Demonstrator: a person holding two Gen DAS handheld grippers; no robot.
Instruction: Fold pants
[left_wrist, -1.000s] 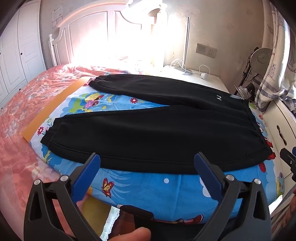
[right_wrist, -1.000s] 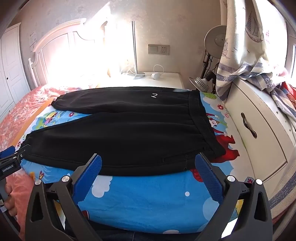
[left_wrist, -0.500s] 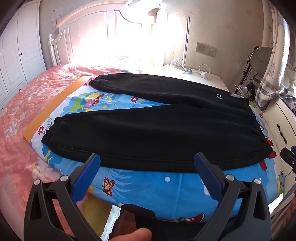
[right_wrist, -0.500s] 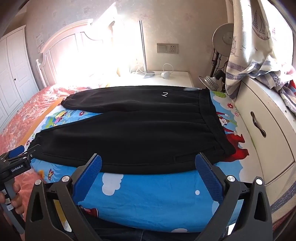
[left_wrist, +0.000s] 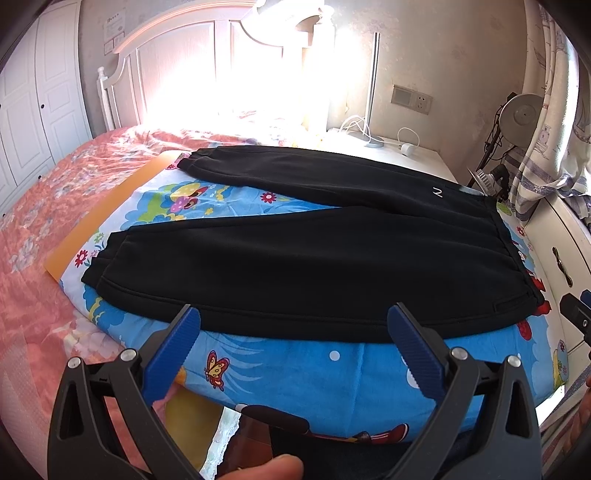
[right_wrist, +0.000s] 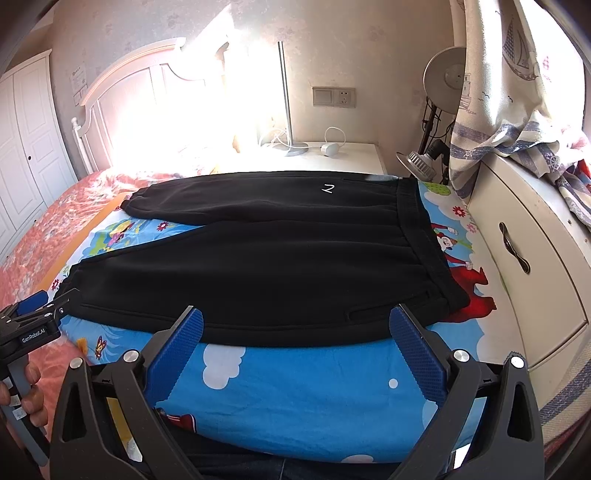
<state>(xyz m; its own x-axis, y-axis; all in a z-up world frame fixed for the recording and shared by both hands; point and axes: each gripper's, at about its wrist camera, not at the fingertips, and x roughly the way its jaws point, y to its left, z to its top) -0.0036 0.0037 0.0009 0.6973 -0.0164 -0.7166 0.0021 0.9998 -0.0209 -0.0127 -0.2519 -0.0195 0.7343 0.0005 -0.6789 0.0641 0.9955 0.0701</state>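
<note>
Black pants (left_wrist: 314, 258), spread flat on cartoon sheet (left_wrist: 295, 369); left gripper (left_wrist: 293, 328) and right gripper (right_wrist: 295, 330) held apart, nothing clamped.

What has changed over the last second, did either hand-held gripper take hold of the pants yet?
No grab. The right hand-held gripper has drifted left and slightly back; the left hand-held gripper barely moved. Both stay open and empty, short of the near hem. The black pants remain spread flat on the blue cartoon sheet.

Headboard (left_wrist: 207, 74) and bed's far end lost in glare; cabinet (right_wrist: 535, 280) cut off at right edge.
</note>
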